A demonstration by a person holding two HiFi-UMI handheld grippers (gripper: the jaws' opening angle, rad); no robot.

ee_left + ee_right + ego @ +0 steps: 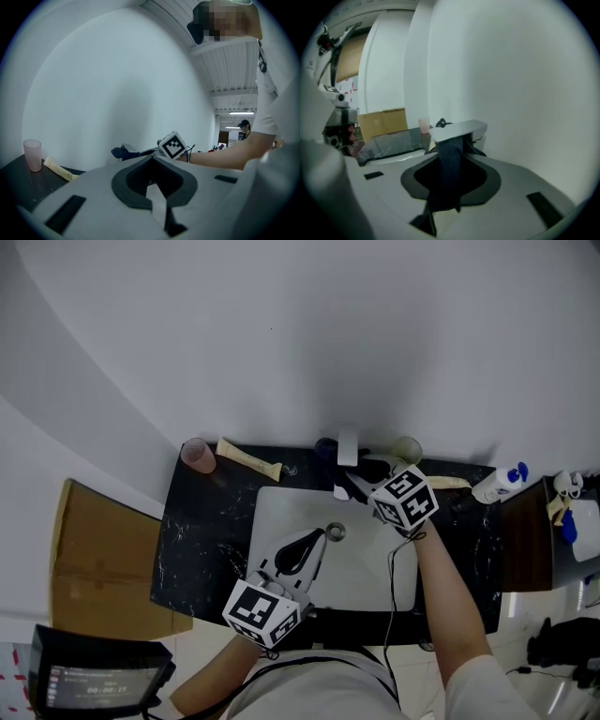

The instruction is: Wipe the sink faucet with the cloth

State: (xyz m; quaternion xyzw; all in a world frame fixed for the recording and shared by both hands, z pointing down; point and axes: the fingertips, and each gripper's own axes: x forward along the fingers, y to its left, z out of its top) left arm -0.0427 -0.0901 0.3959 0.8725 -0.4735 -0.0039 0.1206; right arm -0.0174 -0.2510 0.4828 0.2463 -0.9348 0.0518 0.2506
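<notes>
Dark cloth, clamped in your right gripper, meets the flat grey faucet mid-frame; your left gripper is closed, empty.

Odds and ends on your black counter
Your pink cup stands just beside a cream tube at the back left; a blue-capped white bottle lies far right, and a cardboard box sits off the left edge.

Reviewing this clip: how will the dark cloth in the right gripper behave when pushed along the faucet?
Probably floppy: the cloth runs as a limp strip from the right gripper up to the faucet. Likely light, since a narrow pinch carries it. It would likely bunch rather than push stiffly.
</notes>
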